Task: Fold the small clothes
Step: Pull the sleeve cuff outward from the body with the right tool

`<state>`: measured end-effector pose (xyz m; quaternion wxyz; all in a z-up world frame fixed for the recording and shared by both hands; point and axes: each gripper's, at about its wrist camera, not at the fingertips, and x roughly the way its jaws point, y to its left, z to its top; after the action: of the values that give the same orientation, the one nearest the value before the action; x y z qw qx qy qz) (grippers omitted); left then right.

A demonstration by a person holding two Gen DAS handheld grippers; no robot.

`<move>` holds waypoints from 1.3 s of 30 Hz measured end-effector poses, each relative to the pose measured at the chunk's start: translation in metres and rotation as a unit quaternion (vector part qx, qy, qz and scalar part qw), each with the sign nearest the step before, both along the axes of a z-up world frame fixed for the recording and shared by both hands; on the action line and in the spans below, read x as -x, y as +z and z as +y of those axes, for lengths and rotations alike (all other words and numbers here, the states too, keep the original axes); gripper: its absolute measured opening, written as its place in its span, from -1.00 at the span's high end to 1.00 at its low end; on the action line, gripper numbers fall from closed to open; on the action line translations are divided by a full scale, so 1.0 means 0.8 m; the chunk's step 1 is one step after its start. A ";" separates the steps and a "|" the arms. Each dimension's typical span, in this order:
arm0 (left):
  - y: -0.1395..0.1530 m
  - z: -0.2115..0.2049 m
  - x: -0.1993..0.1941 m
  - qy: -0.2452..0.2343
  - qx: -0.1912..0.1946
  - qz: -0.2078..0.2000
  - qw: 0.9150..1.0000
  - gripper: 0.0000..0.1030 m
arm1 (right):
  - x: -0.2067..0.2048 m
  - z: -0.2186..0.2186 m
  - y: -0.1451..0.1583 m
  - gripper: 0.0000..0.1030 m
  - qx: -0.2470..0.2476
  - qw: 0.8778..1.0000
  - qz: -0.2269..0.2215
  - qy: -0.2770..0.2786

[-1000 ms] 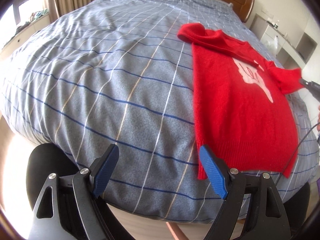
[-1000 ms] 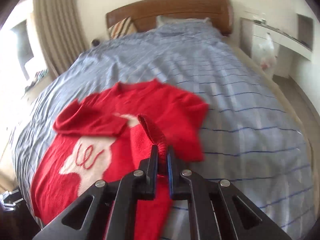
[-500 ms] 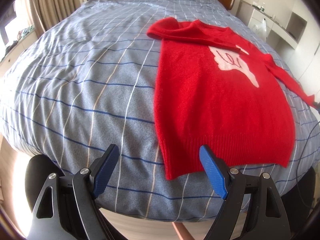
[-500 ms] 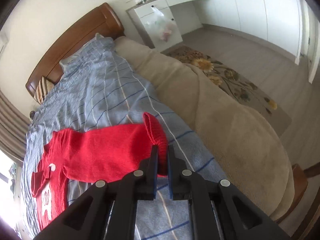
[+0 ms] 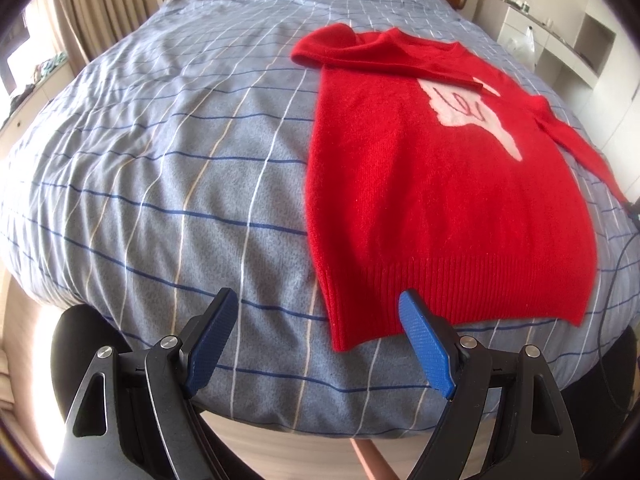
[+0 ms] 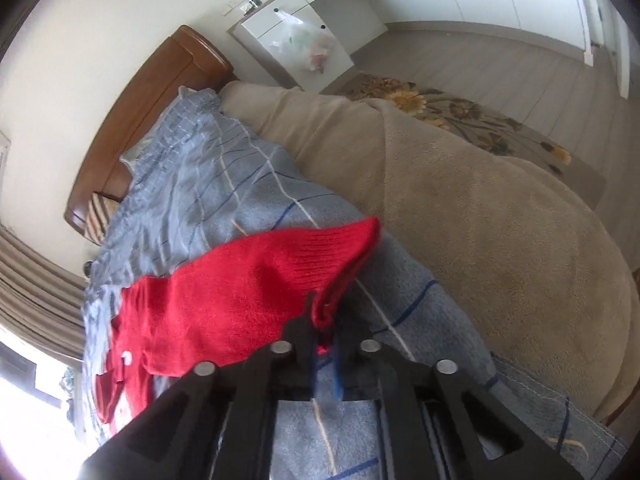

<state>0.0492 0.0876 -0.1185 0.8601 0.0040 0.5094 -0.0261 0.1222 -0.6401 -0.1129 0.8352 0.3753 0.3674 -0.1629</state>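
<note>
A red sweater with a white motif lies flat on the bed, hem toward me. Its left sleeve is folded across the chest. Its right sleeve stretches off toward the bed's right side. My left gripper hangs open just above the hem's near left corner, touching nothing. In the right wrist view my right gripper has the ribbed cuff of that sleeve between its jaws. The jaws are closing tight on it, and the sleeve is drawn out from the sweater.
The bed has a blue-grey checked cover and a wooden headboard. A beige blanket drapes the bed's right side, above a floral rug. A white cabinet holds a plastic bag. A black cable runs over the right edge.
My right gripper swung from over the sweater's chest out past the bed's right side, rolling and pulling the sleeve straight. The left gripper shifted sideways toward the hem corner, still open.
</note>
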 end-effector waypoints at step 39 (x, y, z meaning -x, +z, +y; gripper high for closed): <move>-0.001 -0.004 -0.001 0.010 -0.041 0.008 0.999 -0.63 | 0.010 0.010 -0.017 0.94 0.103 0.992 0.064 -0.044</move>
<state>0.0503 0.0841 -0.1195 0.8552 0.0341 0.5172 0.0032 0.1145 -0.6322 -0.1268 0.8360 0.2918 0.3847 -0.2607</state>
